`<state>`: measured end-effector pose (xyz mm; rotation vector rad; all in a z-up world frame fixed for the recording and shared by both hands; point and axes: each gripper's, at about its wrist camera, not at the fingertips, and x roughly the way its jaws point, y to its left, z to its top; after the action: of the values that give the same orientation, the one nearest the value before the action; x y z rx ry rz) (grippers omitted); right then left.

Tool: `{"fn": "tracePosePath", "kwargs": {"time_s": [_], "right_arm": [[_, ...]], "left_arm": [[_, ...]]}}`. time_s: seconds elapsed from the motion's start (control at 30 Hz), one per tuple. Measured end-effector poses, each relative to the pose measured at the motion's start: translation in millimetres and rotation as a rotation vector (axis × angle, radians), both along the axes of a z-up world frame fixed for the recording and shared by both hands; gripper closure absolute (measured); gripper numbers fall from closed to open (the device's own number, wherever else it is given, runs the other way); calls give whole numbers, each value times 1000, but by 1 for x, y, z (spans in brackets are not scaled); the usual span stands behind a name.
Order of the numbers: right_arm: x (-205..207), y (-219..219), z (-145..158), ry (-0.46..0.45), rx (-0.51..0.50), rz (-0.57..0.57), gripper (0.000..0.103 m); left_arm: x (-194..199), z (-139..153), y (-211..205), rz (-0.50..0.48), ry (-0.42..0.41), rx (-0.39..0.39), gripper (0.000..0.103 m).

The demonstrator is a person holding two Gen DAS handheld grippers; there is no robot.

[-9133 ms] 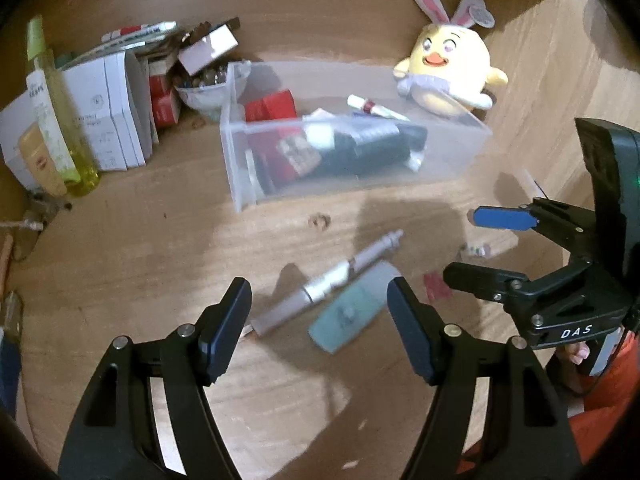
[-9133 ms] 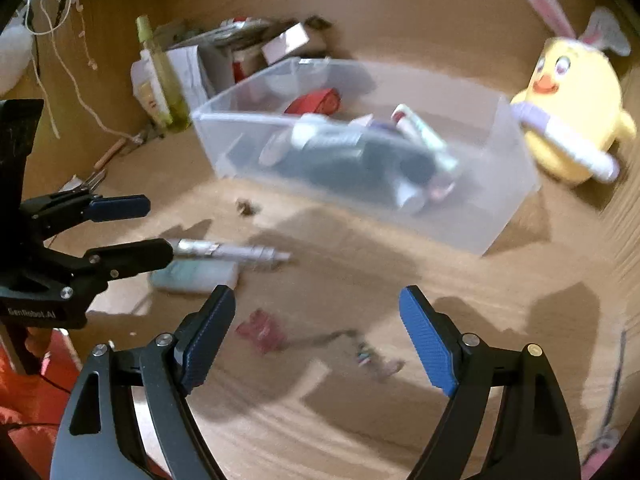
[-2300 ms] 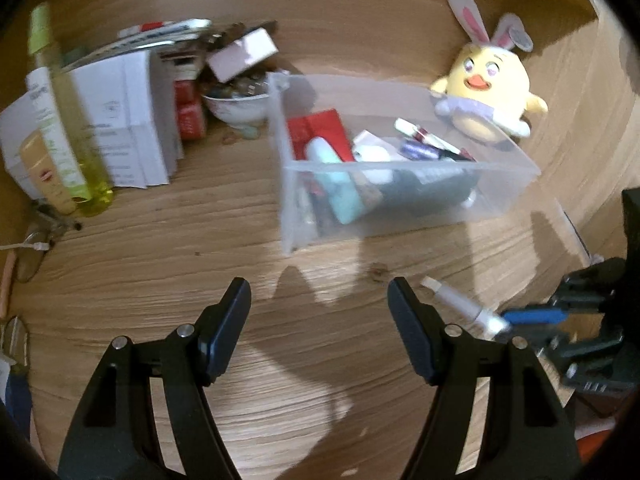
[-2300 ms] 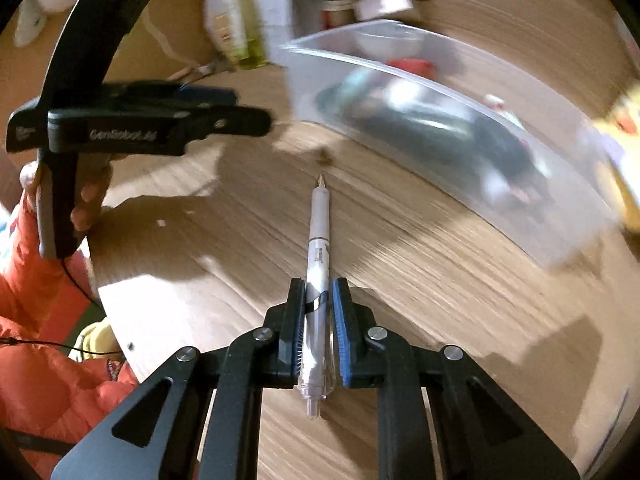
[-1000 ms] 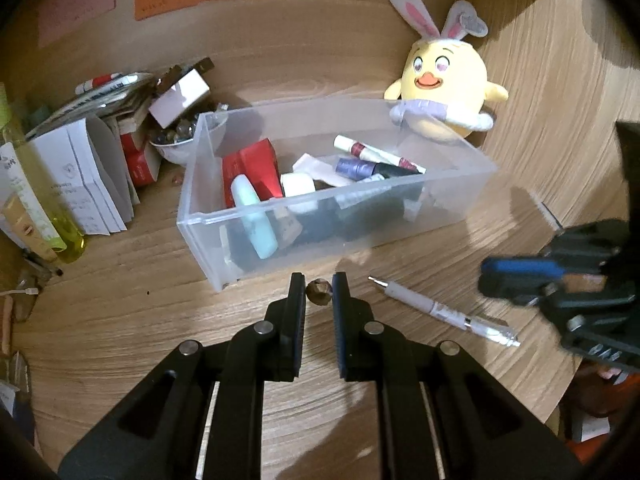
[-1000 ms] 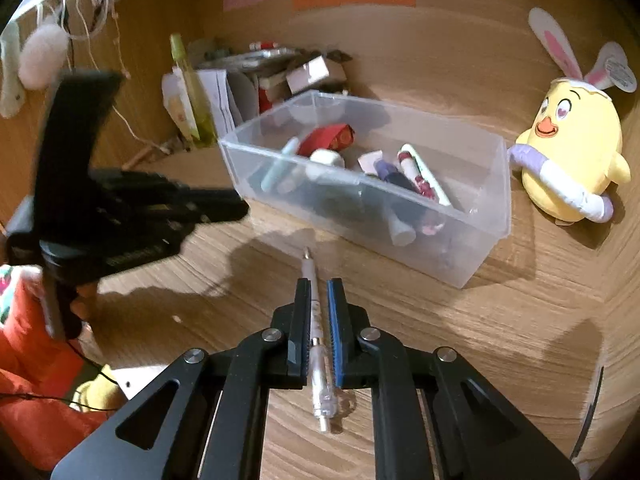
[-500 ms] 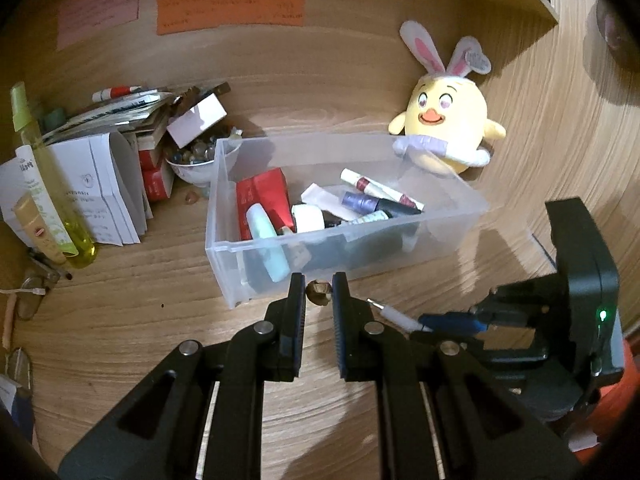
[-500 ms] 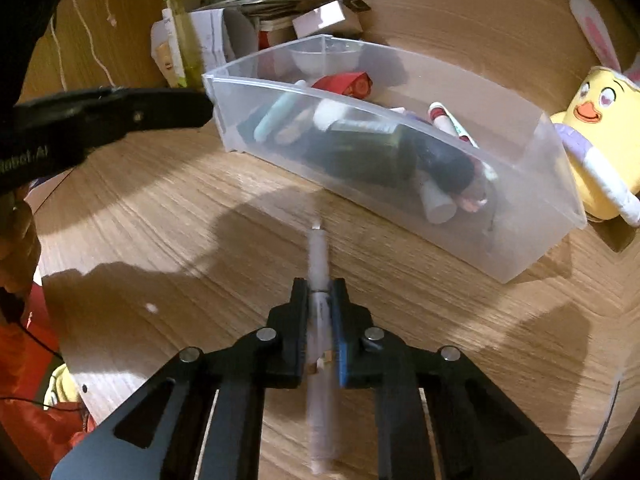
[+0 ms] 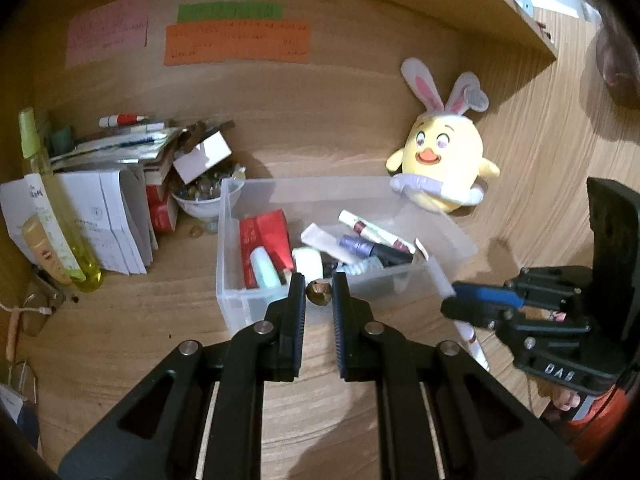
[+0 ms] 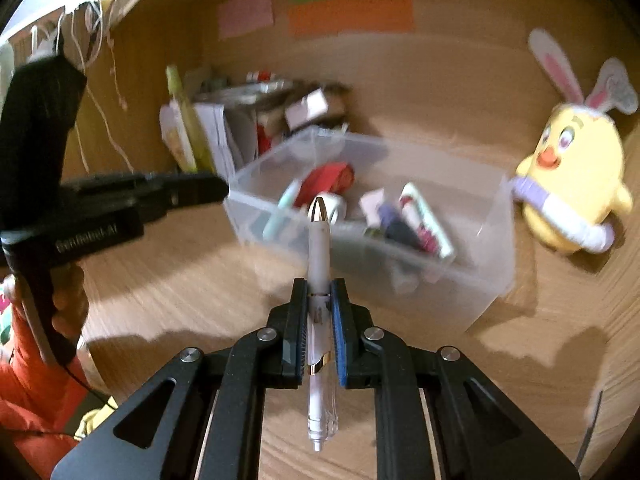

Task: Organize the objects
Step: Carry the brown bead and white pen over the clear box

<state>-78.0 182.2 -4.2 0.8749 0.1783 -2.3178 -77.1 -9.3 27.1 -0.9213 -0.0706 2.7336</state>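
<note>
1. At the far left of the wooden desk [image 9: 120, 320] a tall yellow-green bottle [image 9: 52, 216] of clear liquid stands upright, just beside a stack of white folded papers [image 9: 112, 224] and a white bowl [image 9: 202, 204] of small glossy bits.
2. The clear plastic bin [image 9: 248, 300] sits mid-desk: a rectangular, translucent, thin-walled box. Inside lie a red packet [image 9: 264, 232], a pale mint tube [image 9: 264, 268], a white round-ended container [image 9: 308, 260], a dark purple tube [image 9: 368, 248] and a white-and-maroon stick [image 9: 372, 230], all jumbled together.
3. The left gripper [image 9: 319, 294] has its black ribbed pads drawn narrow on a small bead [image 9: 319, 293], round, brown and shiny like metal or polished stone. The bead is clear of the desk, held in front of the bin's near wall.
4. The right gripper [image 10: 319, 300] pinches a pen [image 10: 319, 256] by its barrel, one pad black, one blue. The pen is slim and pale pinkish-white, with a silvery cone tip pointing toward the bin, a gold band and a clear plastic rear end sticking back between the fingers. It is lifted off the desk, near the bin's front side.
5. Right of the bin sits a plush chick [image 9: 442, 168]: soft, egg-shaped, yellow, with white-and-pink rabbit ears and a lilac ring round its middle, close to the bin's far right corner.
6. On the back panel, pink, green and orange paper notes [image 9: 236, 42] are stuck flat.
</note>
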Motion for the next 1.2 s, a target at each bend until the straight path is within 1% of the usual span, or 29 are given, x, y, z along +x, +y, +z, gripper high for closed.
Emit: {"fn": "tracePosePath", "kwargs": {"time_s": [0.17, 0.3, 0.5, 0.57, 0.93, 1.07, 1.2], "right_arm": [[-13, 6, 20, 39, -48, -42, 93], [-21, 9, 34, 75, -67, -67, 93], [-33, 8, 48, 129, -57, -105, 93], [-39, 7, 51, 132, -58, -110, 93], [-68, -2, 55, 188, -6, -165, 93], [-79, -10, 48, 201, 45, -181, 93], [-90, -18, 34, 191, 95, -180, 93]], "left_arm": [[-6, 10, 4, 0, 31, 0, 91], [-12, 17, 6, -1, 44, 3, 91], [-25, 22, 7, 9, 54, 9, 91], [-30, 21, 7, 13, 50, 6, 91], [-61, 7, 1, 43, -11, 14, 91], [-76, -5, -1, 45, -56, 22, 91], [-88, -17, -2, 47, -96, 23, 91]]}}
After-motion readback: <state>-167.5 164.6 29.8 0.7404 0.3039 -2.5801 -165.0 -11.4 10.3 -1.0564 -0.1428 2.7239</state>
